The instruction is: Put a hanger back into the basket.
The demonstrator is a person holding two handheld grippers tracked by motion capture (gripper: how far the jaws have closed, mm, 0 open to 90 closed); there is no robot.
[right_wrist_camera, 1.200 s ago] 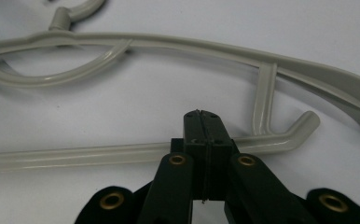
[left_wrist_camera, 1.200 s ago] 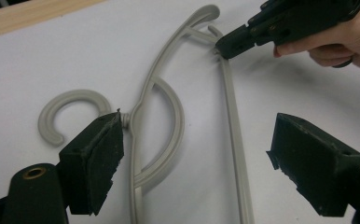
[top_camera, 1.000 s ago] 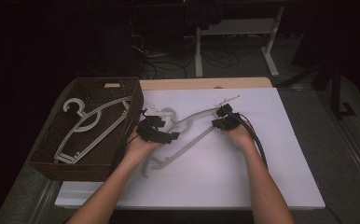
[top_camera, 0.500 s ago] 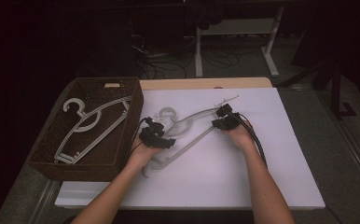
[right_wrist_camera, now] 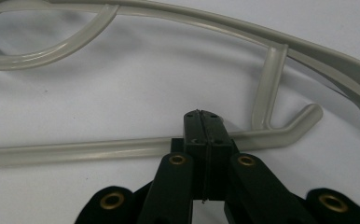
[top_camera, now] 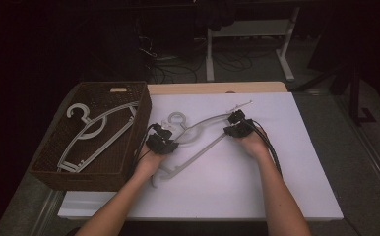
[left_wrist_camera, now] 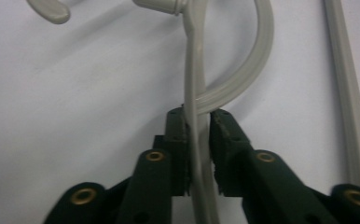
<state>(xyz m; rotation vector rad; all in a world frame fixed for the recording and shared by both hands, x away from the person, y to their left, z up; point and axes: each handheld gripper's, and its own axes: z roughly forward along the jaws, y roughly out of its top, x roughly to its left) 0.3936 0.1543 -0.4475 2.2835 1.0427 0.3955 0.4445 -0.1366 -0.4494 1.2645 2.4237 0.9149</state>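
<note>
Grey plastic hanger (top_camera: pixel 198 135) flat on white table (top_camera: pixel 286 196), beside basket (top_camera: pixel 50 169). Left gripper (left_wrist_camera: pixel 197 135) just closed, pinching its arm; right gripper (right_wrist_camera: pixel 204 140) pressed together on its bar. Both grips set. Likely next: lifting level, into basket.

The room is dark. Only the surface (top_camera: pixel 257 191) is bright, with a big white sheet on it. A strip of light wood (top_camera: pixel 217 88) shows along its far edge. Behind it the floor (top_camera: pixel 257 66) looks grey-green, and black cables (top_camera: pixel 230 61) lie on it in loops. A white stand (top_camera: pixel 249 29) with two legs is at the back. On the right, a dark leg with a foot (top_camera: pixel 358 98) rests on the floor. The left side is almost black.
</note>
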